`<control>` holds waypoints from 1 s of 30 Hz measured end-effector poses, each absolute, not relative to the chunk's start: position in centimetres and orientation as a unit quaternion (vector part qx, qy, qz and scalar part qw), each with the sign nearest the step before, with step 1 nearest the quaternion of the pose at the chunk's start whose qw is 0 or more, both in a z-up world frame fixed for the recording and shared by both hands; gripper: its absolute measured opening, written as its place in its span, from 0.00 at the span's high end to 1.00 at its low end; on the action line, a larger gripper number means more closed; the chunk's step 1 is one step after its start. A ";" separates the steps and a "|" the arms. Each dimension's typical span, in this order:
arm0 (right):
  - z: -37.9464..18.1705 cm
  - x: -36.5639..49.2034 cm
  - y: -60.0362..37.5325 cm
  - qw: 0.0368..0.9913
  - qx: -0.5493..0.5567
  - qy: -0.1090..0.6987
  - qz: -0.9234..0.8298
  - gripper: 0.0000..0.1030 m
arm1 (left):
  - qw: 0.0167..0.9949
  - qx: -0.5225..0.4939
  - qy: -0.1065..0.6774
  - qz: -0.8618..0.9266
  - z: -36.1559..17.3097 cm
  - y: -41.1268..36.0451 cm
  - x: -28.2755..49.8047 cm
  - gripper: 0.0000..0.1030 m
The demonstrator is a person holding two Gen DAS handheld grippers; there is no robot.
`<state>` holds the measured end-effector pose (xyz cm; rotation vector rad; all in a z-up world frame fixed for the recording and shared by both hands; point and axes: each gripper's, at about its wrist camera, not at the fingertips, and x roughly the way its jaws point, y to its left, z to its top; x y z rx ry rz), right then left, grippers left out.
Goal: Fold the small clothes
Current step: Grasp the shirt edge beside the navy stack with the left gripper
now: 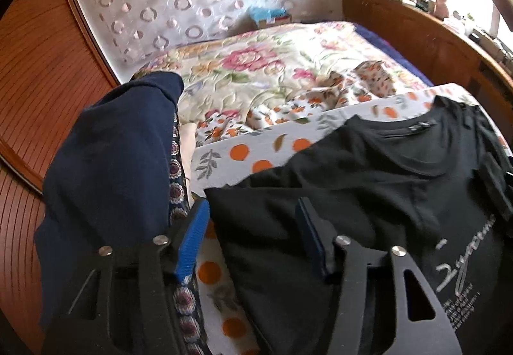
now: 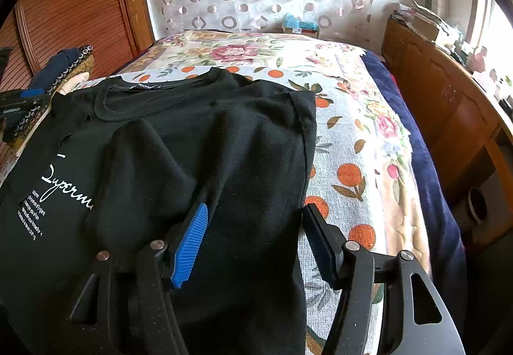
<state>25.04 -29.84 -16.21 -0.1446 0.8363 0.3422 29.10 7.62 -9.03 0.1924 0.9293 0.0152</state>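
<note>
A black T-shirt point(image 2: 198, 130) with white script lettering lies face up on an orange-print cloth point(image 2: 346, 137). Its right side and sleeve are folded inward over the chest. It also shows in the left wrist view point(image 1: 368, 182). My right gripper point(image 2: 255, 230) is open and empty just above the shirt's right edge near the hem. My left gripper point(image 1: 251, 227) is open and empty over the shirt's left edge. The left gripper also shows at the far left of the right wrist view point(image 2: 22, 98).
A pile of navy clothes point(image 1: 112, 169) on a patterned cushion point(image 1: 178, 194) sits left of the shirt. A floral bedspread point(image 1: 256, 66) covers the bed behind. A wooden cabinet point(image 2: 449, 105) with clutter stands on the right, a wooden wardrobe point(image 2: 73, 9) on the left.
</note>
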 end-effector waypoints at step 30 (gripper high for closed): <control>-15.3 25.0 -30.1 0.903 -0.068 0.388 0.171 0.37 | 0.919 0.094 0.380 -0.052 -6.2 5.9 24.1 0.96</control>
